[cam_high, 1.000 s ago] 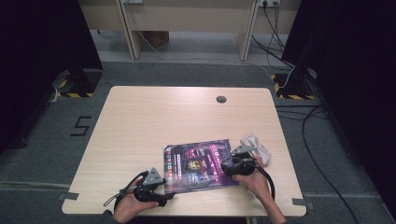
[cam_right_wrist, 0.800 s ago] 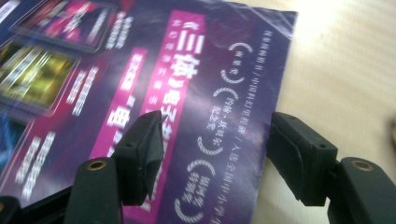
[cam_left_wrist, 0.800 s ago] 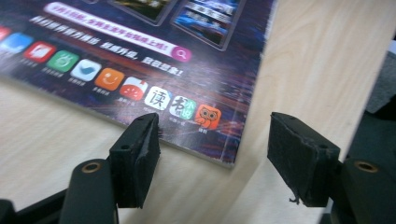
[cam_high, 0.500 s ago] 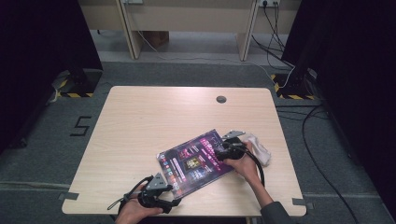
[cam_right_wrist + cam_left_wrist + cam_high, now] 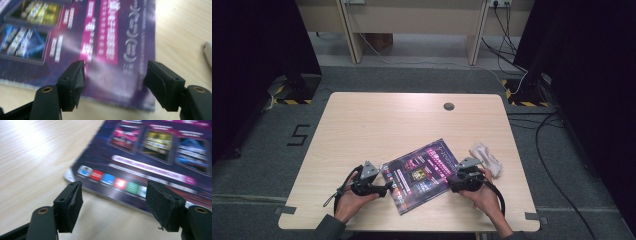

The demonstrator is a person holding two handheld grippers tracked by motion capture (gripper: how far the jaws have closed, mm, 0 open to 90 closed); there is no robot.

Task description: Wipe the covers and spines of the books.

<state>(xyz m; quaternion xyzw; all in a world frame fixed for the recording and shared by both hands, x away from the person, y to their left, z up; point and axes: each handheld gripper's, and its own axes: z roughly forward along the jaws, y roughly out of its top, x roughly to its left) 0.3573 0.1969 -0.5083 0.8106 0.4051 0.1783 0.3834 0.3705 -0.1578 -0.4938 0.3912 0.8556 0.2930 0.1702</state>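
A purple magazine [image 5: 422, 175] with pink lettering lies flat and skewed on the wooden table [image 5: 377, 125], near its front edge. My left gripper [image 5: 382, 188] sits at the magazine's left edge, jaws open, a thin bound edge [image 5: 110, 195] just beyond them. Nothing is between its pads. My right gripper [image 5: 451, 180] hovers over the magazine's right part, also open, with the cover [image 5: 110, 50] seen between its jaws. Each gripper is held by a hand.
A crumpled white cloth [image 5: 486, 157] lies right of the magazine, close to the right hand. A round cable hole [image 5: 449, 106] sits near the table's far edge. Cables run on the grey floor to the right.
The magazine has turned counter-clockwise and shifted toward the front. The right gripper came back toward the table's front edge; the left gripper rose slightly to the magazine's left edge.
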